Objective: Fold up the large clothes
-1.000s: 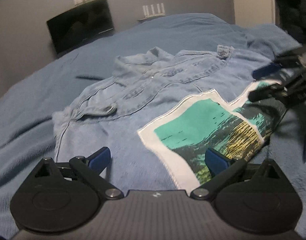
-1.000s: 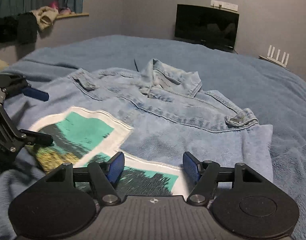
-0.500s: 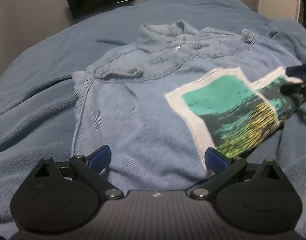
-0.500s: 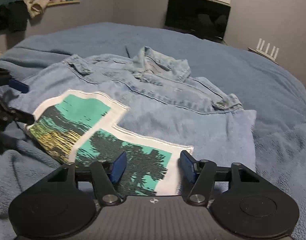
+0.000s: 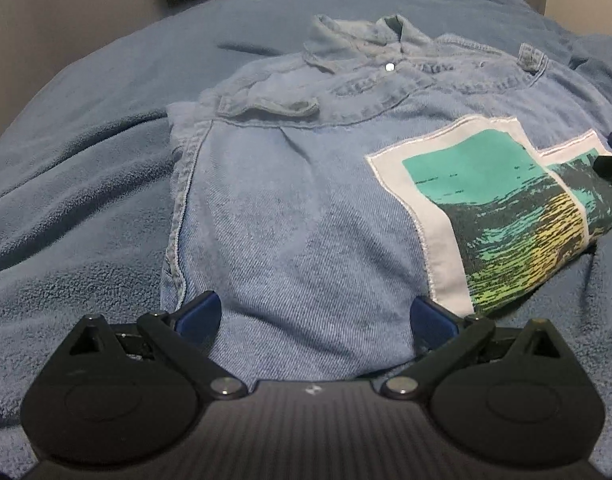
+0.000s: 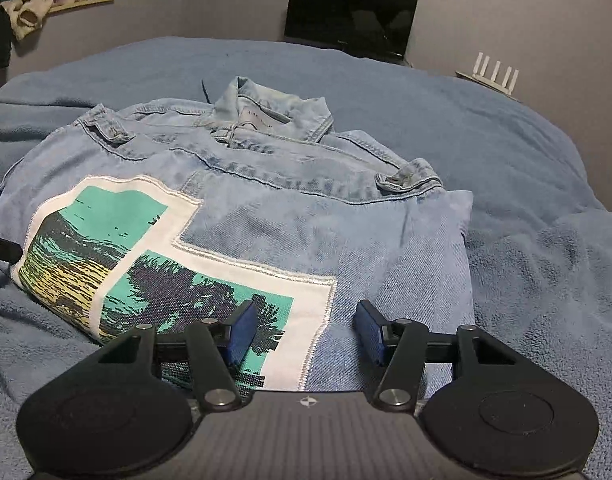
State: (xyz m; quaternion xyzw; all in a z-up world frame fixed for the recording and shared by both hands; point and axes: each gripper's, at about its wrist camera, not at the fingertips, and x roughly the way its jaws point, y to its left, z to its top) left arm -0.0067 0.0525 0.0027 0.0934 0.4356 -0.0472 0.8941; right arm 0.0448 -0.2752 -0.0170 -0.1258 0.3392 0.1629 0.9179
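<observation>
A light-blue denim jacket (image 5: pixel 306 208) lies back-up on the bed, sleeves folded in, collar (image 5: pixel 370 36) at the far end. A teal, black and yellow printed patch (image 5: pixel 486 208) covers its near right part. My left gripper (image 5: pixel 314 318) hovers open and wide over the near hem, its pads apart from the cloth. In the right wrist view the jacket (image 6: pixel 306 200) and patch (image 6: pixel 146 248) fill the middle. My right gripper (image 6: pixel 306 332) stands about half open over the hem at the patch's corner, gripping nothing. Its fingers (image 5: pixel 610 164) show at the left view's right edge.
A blue fleece blanket (image 6: pixel 526 200) covers the whole bed (image 5: pixel 74 160) around the jacket. Against the far wall stand a dark screen (image 6: pixel 350 20) and a white router (image 6: pixel 494 76). Clothes (image 6: pixel 26 12) sit heaped on a shelf at the upper left.
My left gripper has tipped downward and drawn in over the jacket's near hem. The right gripper's jaws have narrowed a little and it sits closer to the patch corner.
</observation>
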